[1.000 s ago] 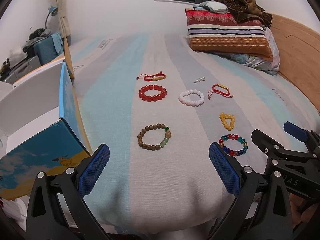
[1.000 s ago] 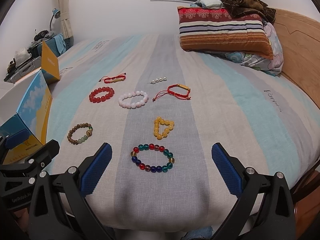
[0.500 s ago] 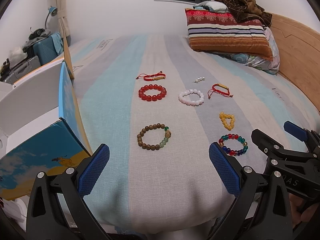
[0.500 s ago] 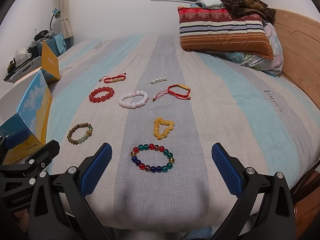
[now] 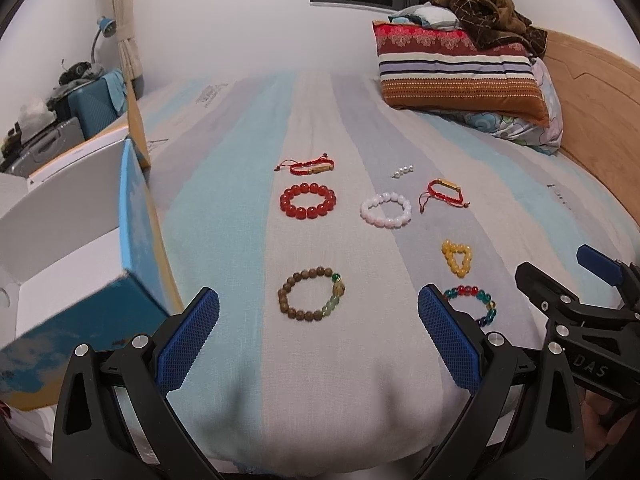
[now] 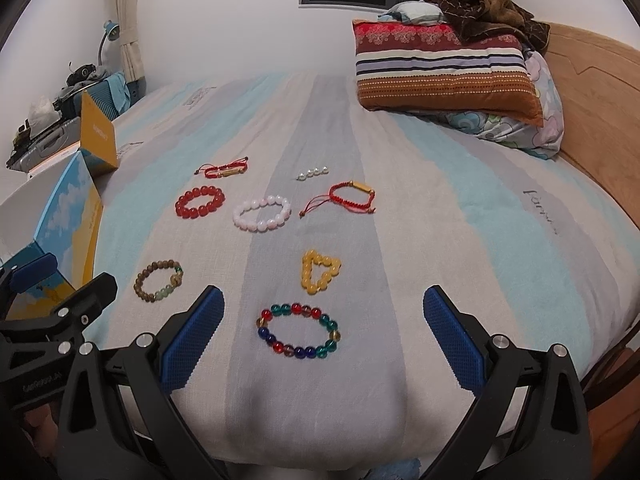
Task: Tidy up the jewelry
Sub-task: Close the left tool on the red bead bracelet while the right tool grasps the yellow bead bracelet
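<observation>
Both grippers are being held wide apart over the near edge of the bed (image 6: 500, 216), nothing gripped: left gripper (image 5: 318, 340), right gripper (image 6: 324, 340). Closest to them, the wooden bead bracelet (image 5: 311, 299) and the multicolour bead bracelet (image 6: 299, 336) are lying flat. A bit further, the yellow bead bracelet (image 6: 320, 271) is being left in a triangle. Beyond, the red bead bracelet (image 5: 308, 205), white bead bracelet (image 5: 386, 210), two red cord bracelets (image 5: 306, 166) and small pearls (image 5: 402, 171) are being displayed. The open box (image 5: 72, 240) is sitting at the left.
</observation>
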A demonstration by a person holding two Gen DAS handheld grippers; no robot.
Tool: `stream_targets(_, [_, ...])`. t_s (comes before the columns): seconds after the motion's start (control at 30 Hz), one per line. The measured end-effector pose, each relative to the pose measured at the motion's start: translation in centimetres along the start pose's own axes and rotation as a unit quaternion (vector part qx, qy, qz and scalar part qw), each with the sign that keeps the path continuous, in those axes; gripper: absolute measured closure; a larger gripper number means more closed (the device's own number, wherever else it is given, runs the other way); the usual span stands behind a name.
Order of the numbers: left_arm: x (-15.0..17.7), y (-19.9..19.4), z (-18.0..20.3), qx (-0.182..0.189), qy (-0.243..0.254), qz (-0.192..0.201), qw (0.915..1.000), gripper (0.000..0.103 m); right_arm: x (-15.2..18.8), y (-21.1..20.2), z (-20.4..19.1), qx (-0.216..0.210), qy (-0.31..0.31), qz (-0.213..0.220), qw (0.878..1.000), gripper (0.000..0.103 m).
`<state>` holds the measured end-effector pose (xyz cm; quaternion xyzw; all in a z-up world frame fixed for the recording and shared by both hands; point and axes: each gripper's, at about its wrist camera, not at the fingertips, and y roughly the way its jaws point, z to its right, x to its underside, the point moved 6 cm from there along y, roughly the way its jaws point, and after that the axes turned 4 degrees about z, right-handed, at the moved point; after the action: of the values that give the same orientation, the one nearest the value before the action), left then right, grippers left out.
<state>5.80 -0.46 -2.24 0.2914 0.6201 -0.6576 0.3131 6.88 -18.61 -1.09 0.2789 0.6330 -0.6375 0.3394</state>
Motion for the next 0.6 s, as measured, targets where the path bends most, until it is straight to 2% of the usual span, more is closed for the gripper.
stream_targets(0.13, [-2.3, 0.5, 0.1, 0.017, -0.01, -0.001, 0.9998, 0.006, -1.4, 0.4, 0.8, -0.001, 0.008, -0.005, 1.0, 0.007])
stream_targets(0.4, [-7.6, 2.7, 0.7, -0.005, 0.018, 0.006, 0.9998, 0.006, -4.5, 1.5, 0.7, 0.0, -0.006, -0.015, 1.0, 0.007])
stream_targets(0.6, [-9.9, 6.6, 0.8, -0.005, 0.019, -0.025, 0.9995, 0.006, -6.6, 3.7, -0.1, -0.001, -0.021, -0.032, 0.999, 0.007])
